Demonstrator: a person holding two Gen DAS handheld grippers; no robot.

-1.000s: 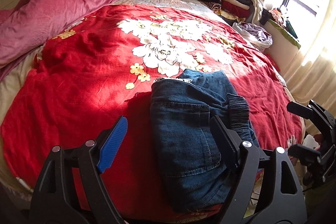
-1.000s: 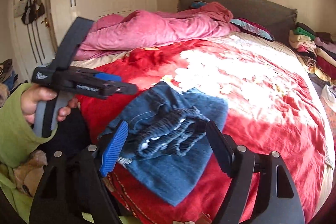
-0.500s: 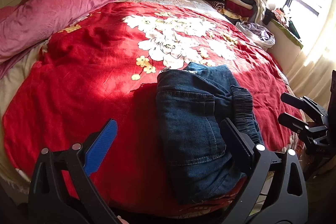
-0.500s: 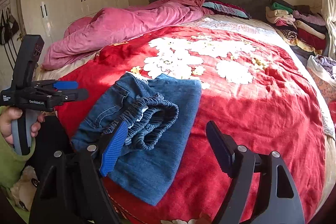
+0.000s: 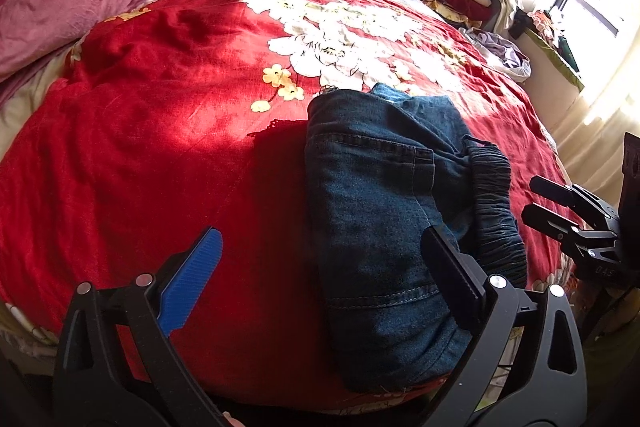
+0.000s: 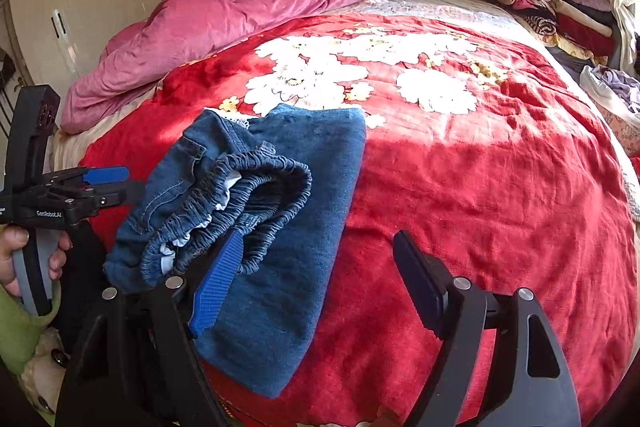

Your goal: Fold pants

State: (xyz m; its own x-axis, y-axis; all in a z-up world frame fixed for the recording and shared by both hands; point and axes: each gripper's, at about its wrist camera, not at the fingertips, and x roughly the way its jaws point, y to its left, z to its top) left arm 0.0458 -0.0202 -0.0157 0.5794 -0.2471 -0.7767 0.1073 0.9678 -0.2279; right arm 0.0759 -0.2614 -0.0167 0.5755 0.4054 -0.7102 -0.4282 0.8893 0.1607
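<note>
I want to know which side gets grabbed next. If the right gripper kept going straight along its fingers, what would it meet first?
Probably the folded jeans: the right gripper hangs open over their right edge, its blue finger above the elastic waistband and the black one over the red bedspread. Depth is unclear.

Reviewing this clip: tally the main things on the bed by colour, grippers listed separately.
Blue: 1, the folded denim pants
Red: 1, the floral bedspread
Pink: 1, the bunched duvet
Grippers: 2, left gripper and right gripper, both open
Total: 5
</note>
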